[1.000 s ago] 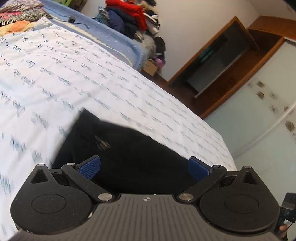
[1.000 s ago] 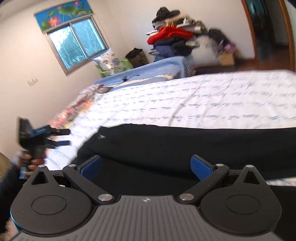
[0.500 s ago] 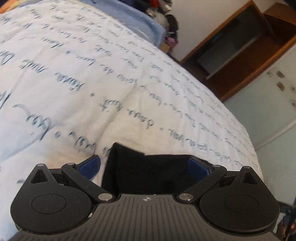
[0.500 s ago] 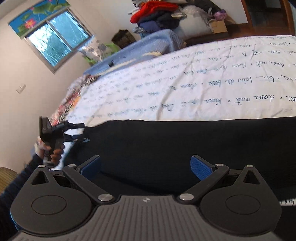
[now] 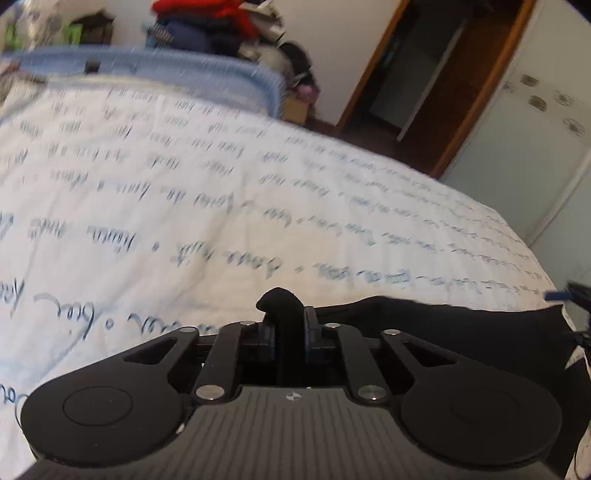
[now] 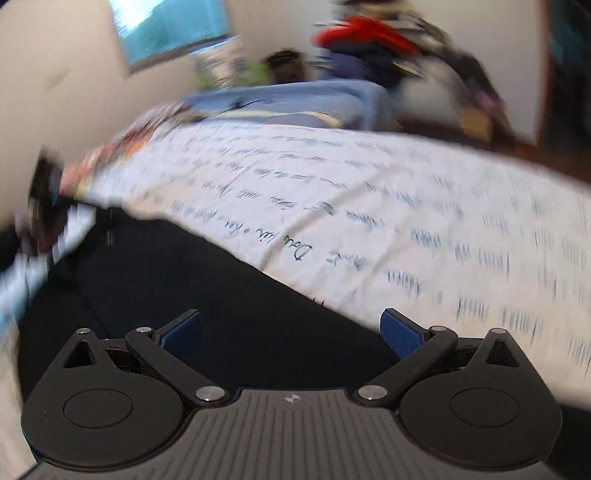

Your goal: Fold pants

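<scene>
Pants [image 6: 207, 295], black and spread flat, lie along the near edge of a bed whose white sheet [image 5: 184, 192] is printed with lines of blue handwriting. At the far left of the right wrist view, blurred by motion, the left gripper [image 6: 44, 192] sits at the left end of the dark cloth, held by a hand [image 6: 40, 236] that shows only as a smear. In the left wrist view that left gripper [image 5: 290, 332] has its fingers [image 5: 266, 334] pressed together on a bunched fold of the pants [image 5: 443, 332], having just been closing, and a small knob of black fabric pokes up between the pads; the rest of the garment trails off to the right along the bed's edge. Farther right, the right gripper [image 6: 291, 332] hangs over the middle of the pants with its blue-padded fingers [image 6: 400, 334] spread wide and nothing pinched between them. Behind the bed, a blue cover [image 5: 177, 74] lies across its far side, a heap of clothes [image 5: 221, 26] with a red piece on top is stacked against the wall, and a wooden door frame [image 5: 373, 62] stands to the right.
</scene>
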Demonstrator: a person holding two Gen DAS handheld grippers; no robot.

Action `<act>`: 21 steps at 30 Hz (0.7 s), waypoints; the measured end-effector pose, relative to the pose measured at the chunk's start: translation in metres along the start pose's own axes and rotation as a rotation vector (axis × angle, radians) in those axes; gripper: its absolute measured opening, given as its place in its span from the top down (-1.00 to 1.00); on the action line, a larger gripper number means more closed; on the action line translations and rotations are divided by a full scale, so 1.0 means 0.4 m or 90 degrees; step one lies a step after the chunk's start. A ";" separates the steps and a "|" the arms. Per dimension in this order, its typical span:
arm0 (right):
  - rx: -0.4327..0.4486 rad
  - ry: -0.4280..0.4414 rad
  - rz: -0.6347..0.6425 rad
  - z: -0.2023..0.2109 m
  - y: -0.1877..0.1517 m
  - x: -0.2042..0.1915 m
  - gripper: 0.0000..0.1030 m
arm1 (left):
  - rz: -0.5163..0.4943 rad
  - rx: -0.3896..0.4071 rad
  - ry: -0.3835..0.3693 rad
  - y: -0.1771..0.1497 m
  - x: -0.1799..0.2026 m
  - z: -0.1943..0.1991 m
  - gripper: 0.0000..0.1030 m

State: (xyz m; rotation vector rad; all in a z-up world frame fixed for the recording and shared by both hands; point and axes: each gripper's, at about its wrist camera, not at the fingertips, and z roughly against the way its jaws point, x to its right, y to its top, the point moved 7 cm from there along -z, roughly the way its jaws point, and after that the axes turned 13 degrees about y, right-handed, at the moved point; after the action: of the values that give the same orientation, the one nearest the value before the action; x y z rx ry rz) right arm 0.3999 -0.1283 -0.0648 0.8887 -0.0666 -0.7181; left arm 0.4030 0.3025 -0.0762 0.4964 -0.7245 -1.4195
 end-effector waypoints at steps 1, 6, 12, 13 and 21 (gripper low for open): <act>-0.020 -0.009 0.036 -0.012 0.006 0.005 -1.00 | -0.011 0.020 -0.005 0.009 0.017 0.030 0.77; -0.132 0.050 0.061 -0.090 0.026 0.052 -1.00 | -0.039 0.077 -0.057 0.039 0.083 0.154 0.77; -0.246 0.138 -0.006 -0.182 0.003 0.110 -0.15 | -0.060 0.096 -0.075 0.032 0.116 0.201 0.76; -0.255 0.144 -0.007 -0.187 0.000 0.113 -0.16 | -0.061 0.095 -0.076 0.030 0.117 0.200 0.76; -0.276 0.157 -0.020 -0.175 0.004 0.108 0.80 | -0.023 0.092 -0.066 0.028 0.080 0.189 0.69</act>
State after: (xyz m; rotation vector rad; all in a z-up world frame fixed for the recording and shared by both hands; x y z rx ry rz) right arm 0.4578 -0.1055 -0.1188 0.5558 0.3140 -0.6153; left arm 0.3573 0.2802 -0.0108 0.5541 -0.9101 -1.4405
